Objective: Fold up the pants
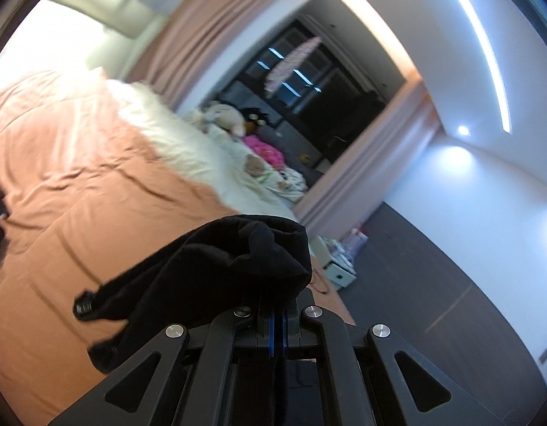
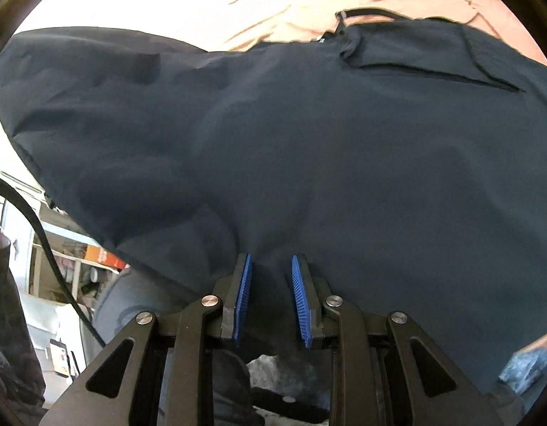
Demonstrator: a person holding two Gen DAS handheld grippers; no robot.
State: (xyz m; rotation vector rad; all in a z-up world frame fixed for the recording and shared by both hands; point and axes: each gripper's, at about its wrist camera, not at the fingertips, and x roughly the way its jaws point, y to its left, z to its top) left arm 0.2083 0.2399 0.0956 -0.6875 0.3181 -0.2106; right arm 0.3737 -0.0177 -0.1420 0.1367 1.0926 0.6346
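Pants (image 2: pixel 309 142) pinched in left claw (image 1: pixel 277 314); right claw (image 2: pixel 271 284) parted, label unreadable

The left gripper (image 1: pixel 277 314) was clamped on a bunch of the black pants (image 1: pixel 216 269), which draped over its closed fingers and trailed to its left above the orange bedspread (image 1: pixel 78 184). Stuffed toys (image 1: pixel 231 120) lay far ahead.

Blown-out glare on the bedspread (image 1: pixel 60 163), motion blur, dark fisheye corners, bright ceiling strip (image 1: pixel 486 53).
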